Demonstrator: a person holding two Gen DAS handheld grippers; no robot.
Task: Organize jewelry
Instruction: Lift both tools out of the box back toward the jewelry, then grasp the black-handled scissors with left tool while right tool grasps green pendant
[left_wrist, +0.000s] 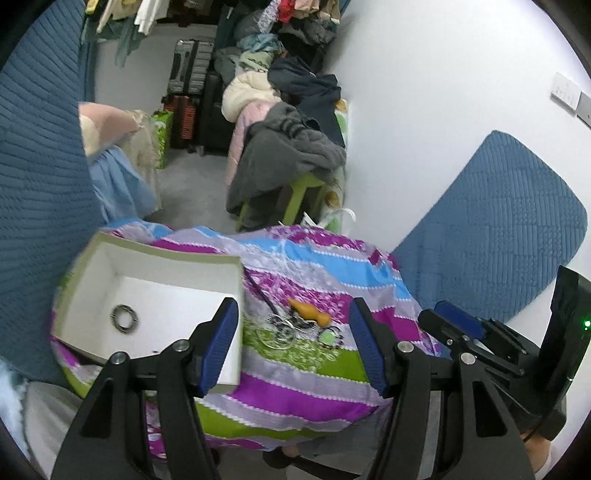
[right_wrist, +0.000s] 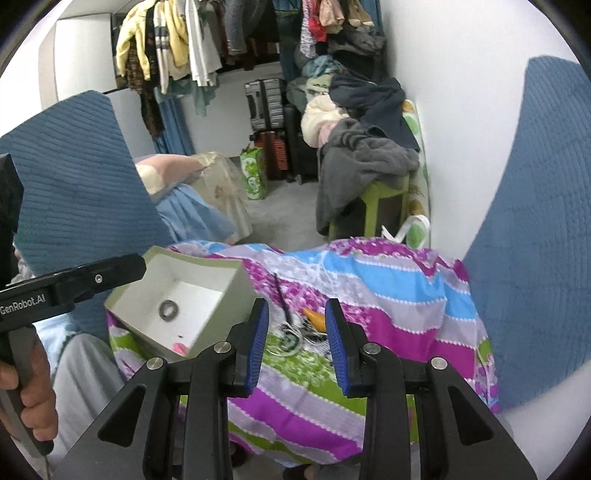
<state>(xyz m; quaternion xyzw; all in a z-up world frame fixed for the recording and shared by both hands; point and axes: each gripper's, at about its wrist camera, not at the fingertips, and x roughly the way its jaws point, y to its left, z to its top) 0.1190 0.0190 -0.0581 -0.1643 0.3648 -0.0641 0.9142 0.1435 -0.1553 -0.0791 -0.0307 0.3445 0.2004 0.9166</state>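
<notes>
An open white box (left_wrist: 177, 273) (right_wrist: 207, 269) sits on a striped cloth (left_wrist: 314, 369) (right_wrist: 388, 295). A dark beaded bracelet (left_wrist: 125, 319) (right_wrist: 168, 308) lies inside it; a small pink piece (right_wrist: 180, 347) lies near its front wall. A pile of jewelry (left_wrist: 291, 326) (right_wrist: 295, 334) with an orange piece (left_wrist: 310, 313) (right_wrist: 314, 316) and a dark stick (left_wrist: 260, 291) (right_wrist: 281, 295) lies on the cloth right of the box. My left gripper (left_wrist: 293, 345) is open and empty above the pile. My right gripper (right_wrist: 297, 343) is open and empty, just short of the pile.
Blue quilted cushions (left_wrist: 498, 240) (right_wrist: 74, 184) flank the cloth. A green stool (left_wrist: 295, 192) (right_wrist: 376, 199) heaped with clothes, suitcases (right_wrist: 269, 107) and hanging clothes stand behind. The other gripper's body shows at the right of the left wrist view (left_wrist: 517, 350).
</notes>
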